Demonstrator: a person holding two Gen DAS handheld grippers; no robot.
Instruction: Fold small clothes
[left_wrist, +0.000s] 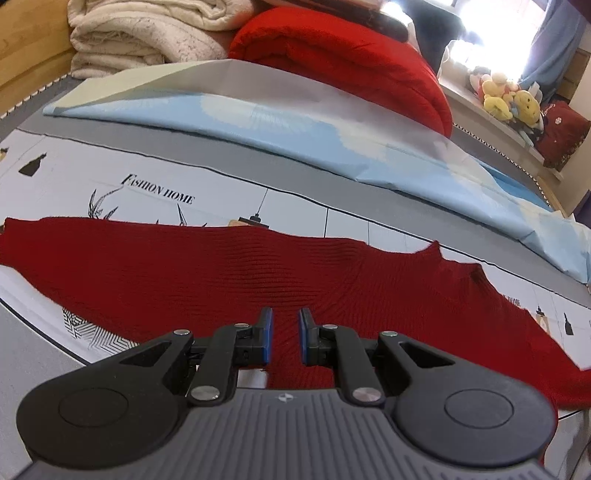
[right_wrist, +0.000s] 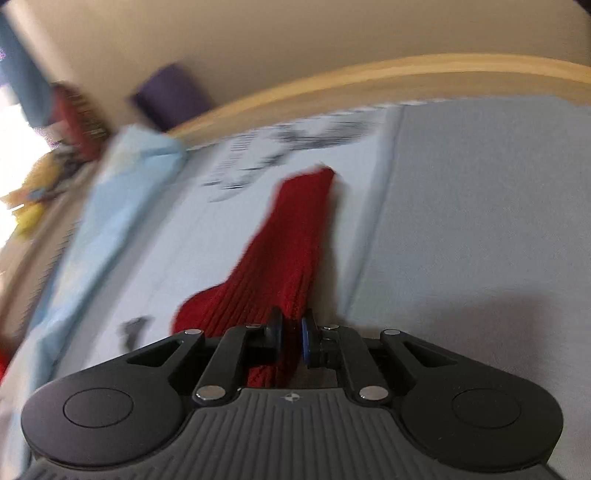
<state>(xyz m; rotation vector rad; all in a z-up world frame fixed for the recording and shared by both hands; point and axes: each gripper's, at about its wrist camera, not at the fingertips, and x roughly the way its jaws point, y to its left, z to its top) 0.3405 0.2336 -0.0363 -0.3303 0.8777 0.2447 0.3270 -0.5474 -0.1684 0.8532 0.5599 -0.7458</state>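
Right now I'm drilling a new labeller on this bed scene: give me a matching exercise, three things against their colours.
Things:
1. knit garment
2. folded sheet
3. fluffy blanket

Colours:
A. cream
B. dark red
C. pale blue

Pairs: 1-B, 2-C, 3-A

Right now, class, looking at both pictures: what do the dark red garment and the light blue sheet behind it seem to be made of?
The dark red garment looks like knitted yarn, probably wool or acrylic: fine parallel ribs run across it, with a matte, slightly fuzzy surface. The light blue sheet looks like thin, smooth woven fabric or plastic film, faintly glossy, holding sharp creases; which one is unclear.
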